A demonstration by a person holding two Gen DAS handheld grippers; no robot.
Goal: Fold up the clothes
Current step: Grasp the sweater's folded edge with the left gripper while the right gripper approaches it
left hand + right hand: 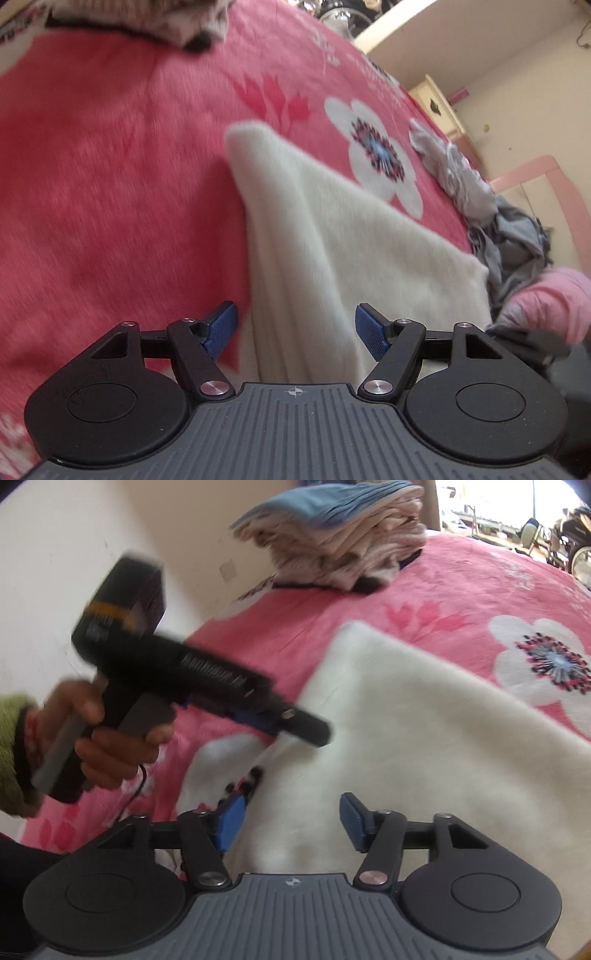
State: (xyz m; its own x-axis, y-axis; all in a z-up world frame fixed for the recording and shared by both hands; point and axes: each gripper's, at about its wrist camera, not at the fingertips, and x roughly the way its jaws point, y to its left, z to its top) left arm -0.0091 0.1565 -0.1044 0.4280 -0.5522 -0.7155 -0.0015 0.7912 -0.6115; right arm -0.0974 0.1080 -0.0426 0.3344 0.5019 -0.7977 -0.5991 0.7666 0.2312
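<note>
This is a bedroom in a home. A bed fills both views, spread with a pink blanket [110,184] printed with large white flowers. A stack of folded clothes [343,542] sits at the top centre of the right wrist view, and a heap of loose grey garments [480,206] lies at the right of the left wrist view. Beyond it stand a cream cabinet [439,107] and pink furniture [546,173] (against plain pale walls).
</note>
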